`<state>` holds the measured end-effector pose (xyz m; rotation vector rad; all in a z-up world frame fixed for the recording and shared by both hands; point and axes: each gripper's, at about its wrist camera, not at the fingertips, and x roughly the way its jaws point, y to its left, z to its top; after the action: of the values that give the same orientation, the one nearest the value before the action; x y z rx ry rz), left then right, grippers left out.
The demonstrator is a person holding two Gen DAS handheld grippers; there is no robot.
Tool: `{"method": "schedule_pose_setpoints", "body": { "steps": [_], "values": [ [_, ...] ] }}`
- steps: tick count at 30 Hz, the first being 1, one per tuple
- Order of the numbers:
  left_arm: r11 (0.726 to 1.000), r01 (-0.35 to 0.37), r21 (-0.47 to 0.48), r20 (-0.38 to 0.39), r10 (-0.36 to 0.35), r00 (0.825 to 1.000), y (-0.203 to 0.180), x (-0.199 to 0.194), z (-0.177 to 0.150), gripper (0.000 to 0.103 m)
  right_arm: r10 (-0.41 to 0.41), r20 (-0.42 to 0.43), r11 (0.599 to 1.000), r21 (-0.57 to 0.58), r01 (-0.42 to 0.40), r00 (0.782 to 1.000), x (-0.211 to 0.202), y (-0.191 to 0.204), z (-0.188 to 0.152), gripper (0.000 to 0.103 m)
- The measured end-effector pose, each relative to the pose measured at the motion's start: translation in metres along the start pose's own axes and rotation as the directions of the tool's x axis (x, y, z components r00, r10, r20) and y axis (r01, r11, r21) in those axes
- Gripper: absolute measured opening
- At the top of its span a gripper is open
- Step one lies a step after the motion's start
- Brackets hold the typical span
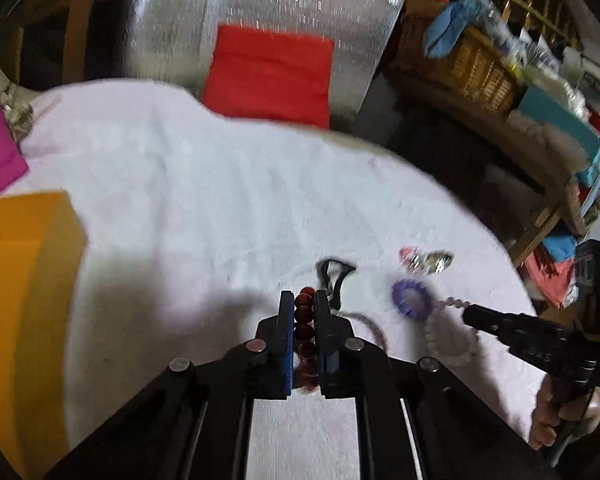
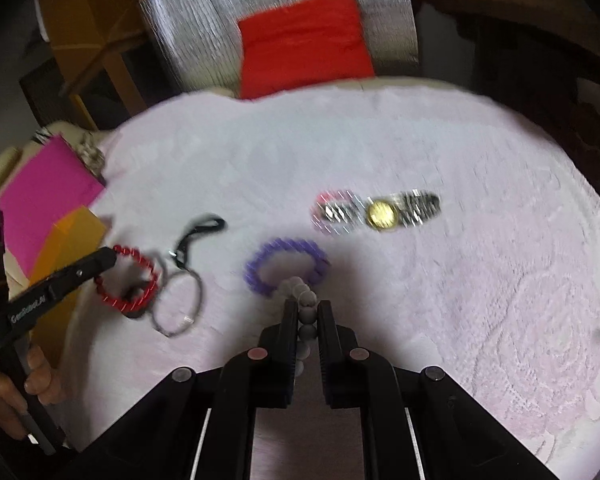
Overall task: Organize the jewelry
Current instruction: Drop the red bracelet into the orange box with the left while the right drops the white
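A white textured cloth (image 2: 420, 280) covered the round worktop. The left tongs (image 1: 304, 300) were clamped on a red beaded bracelet (image 1: 303, 332), near an orange box (image 1: 28, 280). The right tongs (image 2: 308, 312) were clamped on a pale grey beaded bracelet (image 2: 306, 300), just beside a purple beaded bracelet (image 2: 286, 266) and a gold-faced wristwatch (image 2: 381, 213).

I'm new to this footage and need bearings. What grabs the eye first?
Each hand-held gripper is shut on beads: the left hand-held gripper on a red bead bracelet, the right hand-held gripper on a pale bead bracelet. Between them on the white cloth lies a purple bracelet, with a gold-faced watch beyond.
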<state>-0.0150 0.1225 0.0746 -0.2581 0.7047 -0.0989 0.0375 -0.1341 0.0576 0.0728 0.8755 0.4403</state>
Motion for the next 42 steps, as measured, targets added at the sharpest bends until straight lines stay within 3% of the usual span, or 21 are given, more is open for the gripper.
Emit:
{"method": "schedule_pose_setpoints", "body": {
  "steps": [7,13,19,23,26,28,29,30,32,33,35,42],
  "values": [
    [0.995,-0.067,-0.077,0.159,0.078,0.984,0.024,-0.088,-0.001,0.010,0.112,0.094,0.992,-0.076,-0.105,0.989,-0.018,0.056,0.007,0.011],
    [0.973,-0.182,-0.141,0.247,0.212,0.946,0.060,-0.170,-0.017,0.010,0.258,0.072,0.955,-0.169,-0.243,0.964,-0.021,0.141,0.016,0.011],
    [0.924,-0.317,-0.212,0.184,0.357,0.916,0.120,-0.211,-0.048,0.010,0.392,-0.014,0.883,-0.275,-0.381,0.920,-0.001,0.257,0.017,0.011],
    [0.893,-0.362,-0.268,0.052,0.388,0.920,0.158,-0.201,-0.073,0.010,0.433,-0.089,0.849,-0.294,-0.439,0.897,0.025,0.320,0.010,0.011],
    [0.873,-0.383,-0.302,-0.018,0.396,0.918,0.172,-0.193,-0.085,0.014,0.411,-0.158,0.857,-0.268,-0.440,0.898,0.048,0.343,0.005,0.013],
    [0.866,-0.395,-0.307,-0.026,0.408,0.913,0.174,-0.193,-0.086,0.033,0.392,-0.189,0.870,-0.242,-0.430,0.900,0.058,0.343,0.004,0.019],
    [0.860,-0.408,-0.305,-0.022,0.422,0.906,0.173,-0.194,-0.086,0.052,0.388,-0.193,0.877,-0.223,-0.426,0.901,0.060,0.336,0.002,0.025],
    [0.855,-0.422,-0.302,-0.008,0.441,0.898,0.169,-0.197,-0.084,0.061,0.391,-0.189,0.881,-0.207,-0.426,0.901,0.058,0.329,0.003,0.031],
    [0.858,-0.432,-0.278,0.031,0.458,0.888,0.156,-0.198,-0.076,0.062,0.379,-0.157,0.896,-0.186,-0.404,0.912,0.053,0.310,0.005,0.040],
    [0.865,-0.429,-0.260,0.039,0.453,0.891,0.147,-0.196,-0.072,0.062,0.364,-0.135,0.906,-0.181,-0.384,0.922,0.048,0.296,0.006,0.049],
    [0.885,-0.407,-0.227,0.052,0.428,0.902,0.131,-0.192,-0.064,0.062,0.339,-0.100,0.921,-0.169,-0.352,0.935,0.036,0.268,0.010,0.055],
    [0.954,-0.298,-0.040,0.055,0.300,0.953,0.042,-0.147,-0.029,0.071,0.221,-0.031,0.972,-0.077,-0.223,0.975,0.005,0.148,0.012,0.055]
  ]
}}
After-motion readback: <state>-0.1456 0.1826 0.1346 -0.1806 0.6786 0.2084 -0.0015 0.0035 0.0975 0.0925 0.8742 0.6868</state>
